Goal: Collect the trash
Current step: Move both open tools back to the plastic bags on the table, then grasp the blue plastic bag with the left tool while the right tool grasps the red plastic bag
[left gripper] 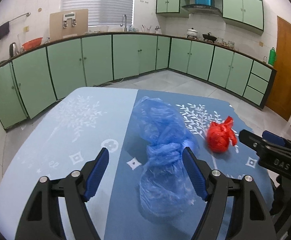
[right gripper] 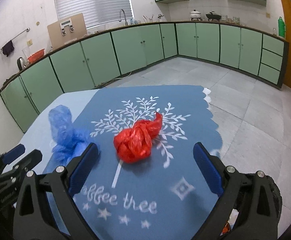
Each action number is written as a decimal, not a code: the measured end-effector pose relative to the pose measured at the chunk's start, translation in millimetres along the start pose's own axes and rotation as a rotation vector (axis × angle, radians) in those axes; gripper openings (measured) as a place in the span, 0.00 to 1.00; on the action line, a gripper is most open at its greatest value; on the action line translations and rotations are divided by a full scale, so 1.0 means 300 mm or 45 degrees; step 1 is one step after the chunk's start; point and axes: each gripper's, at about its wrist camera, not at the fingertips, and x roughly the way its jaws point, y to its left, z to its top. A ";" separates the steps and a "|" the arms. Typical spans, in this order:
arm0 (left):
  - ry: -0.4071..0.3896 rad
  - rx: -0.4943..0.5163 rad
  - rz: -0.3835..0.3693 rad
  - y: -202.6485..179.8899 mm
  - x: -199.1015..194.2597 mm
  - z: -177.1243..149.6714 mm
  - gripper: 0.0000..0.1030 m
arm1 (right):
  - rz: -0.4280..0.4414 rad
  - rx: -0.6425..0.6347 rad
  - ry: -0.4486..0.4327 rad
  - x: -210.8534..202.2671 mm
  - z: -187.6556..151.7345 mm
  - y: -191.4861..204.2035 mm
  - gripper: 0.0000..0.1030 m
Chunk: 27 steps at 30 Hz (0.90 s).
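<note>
A knotted blue plastic bag (left gripper: pixel 163 156) lies on the blue tablecloth (left gripper: pixel 65 124). My left gripper (left gripper: pixel 146 153) is open, its fingers either side of the bag's knot, the right pad (left gripper: pixel 193 172) close to it. A knotted red plastic bag (right gripper: pixel 137 142) lies to the right on the darker cloth (right gripper: pixel 145 190); it also shows in the left wrist view (left gripper: pixel 220 137). My right gripper (right gripper: pixel 145 150) is open, fingers wide on both sides of the red bag and just short of it. The blue bag (right gripper: pixel 65 132) shows at its left.
The table's far edge (left gripper: pixel 105 88) and right scalloped cloth edge (right gripper: pixel 211 108) drop to a grey tiled floor (right gripper: pixel 245 104). Green cabinets (left gripper: pixel 97 58) line the walls. A wooden door (left gripper: pixel 287 66) is at the right.
</note>
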 end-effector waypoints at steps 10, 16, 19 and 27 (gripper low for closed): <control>0.066 0.010 -0.008 0.006 0.102 -0.005 0.72 | -0.049 -0.042 0.109 0.171 0.028 0.020 0.90; 0.087 0.001 -0.018 0.010 0.124 -0.004 0.72 | -0.023 -0.069 0.213 0.226 0.018 0.031 0.63; 0.089 0.005 -0.025 0.004 0.130 0.003 0.72 | 0.049 -0.067 0.239 0.227 0.009 0.030 0.40; 0.127 0.034 -0.050 -0.040 0.166 0.020 0.73 | 0.109 -0.048 0.185 0.144 0.001 0.005 0.37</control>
